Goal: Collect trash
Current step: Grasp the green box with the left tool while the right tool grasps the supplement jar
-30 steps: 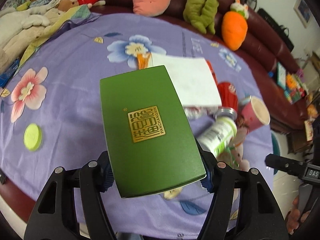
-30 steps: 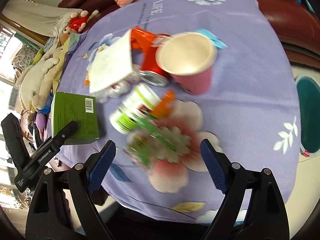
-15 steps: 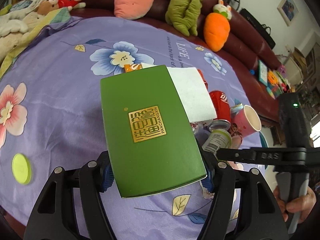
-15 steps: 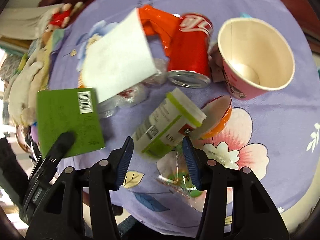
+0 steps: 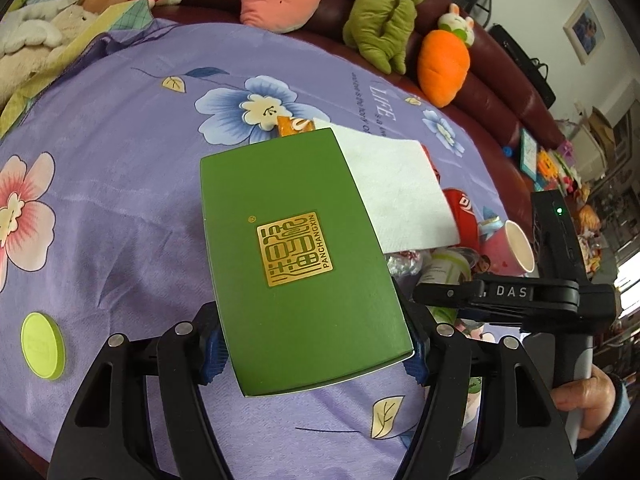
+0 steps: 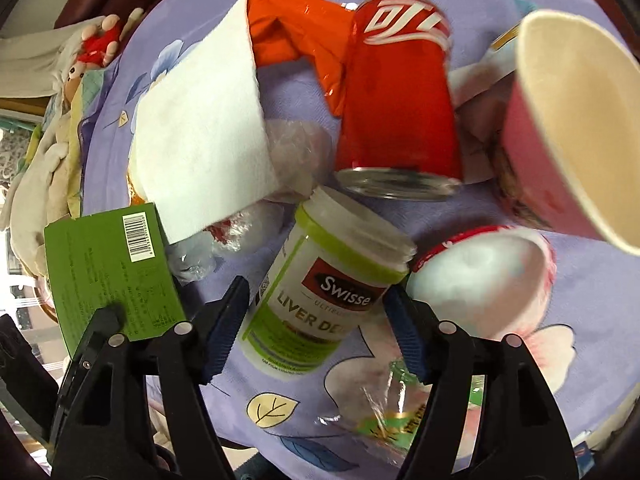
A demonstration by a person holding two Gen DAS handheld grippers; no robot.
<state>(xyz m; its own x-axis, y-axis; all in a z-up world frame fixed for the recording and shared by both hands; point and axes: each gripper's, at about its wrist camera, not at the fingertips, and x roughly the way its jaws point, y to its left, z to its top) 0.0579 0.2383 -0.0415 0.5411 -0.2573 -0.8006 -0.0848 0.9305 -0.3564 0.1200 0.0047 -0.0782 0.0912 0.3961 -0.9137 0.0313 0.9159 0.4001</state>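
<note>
the left tool (image 5: 314, 354) pinches a flat green box (image 5: 300, 256) with a gold stamp on its lid, its blue pads pressed against the box's two long sides and holding it above the table (image 5: 120, 216), which is covered in a purple flowered cloth. the right tool (image 6: 316, 328) points down at the pile of trash with its jaws opening; a white and green pill bottle (image 6: 324, 292) lies on its side between the blue pads, which stand just beside its body, and whether they touch it cannot be told. behind the bottle a red can (image 6: 396, 108) lies on its side with its metal end toward the camera, touching an orange wrapper (image 6: 296, 36). a white paper napkin (image 6: 200, 128) lies over crumpled clear plastic (image 6: 296, 148) to the left of the can. a pink paper cup (image 6: 560, 128) lies tipped on its side at the right, and a small red-rimmed cup (image 6: 484, 272) rests just beside the bottle's mouth. a clear wrapper with green print (image 6: 384, 420) lies near the right pad. away from the pile, a round lime-green lid (image 5: 42, 346) lies alone on the cloth at the left. plush toys sit on the dark red sofa (image 5: 500, 92) behind the table, among them an orange carrot (image 5: 442, 66). a hand (image 5: 588, 396) grips the right tool's handle at the edge of the left view.
</note>
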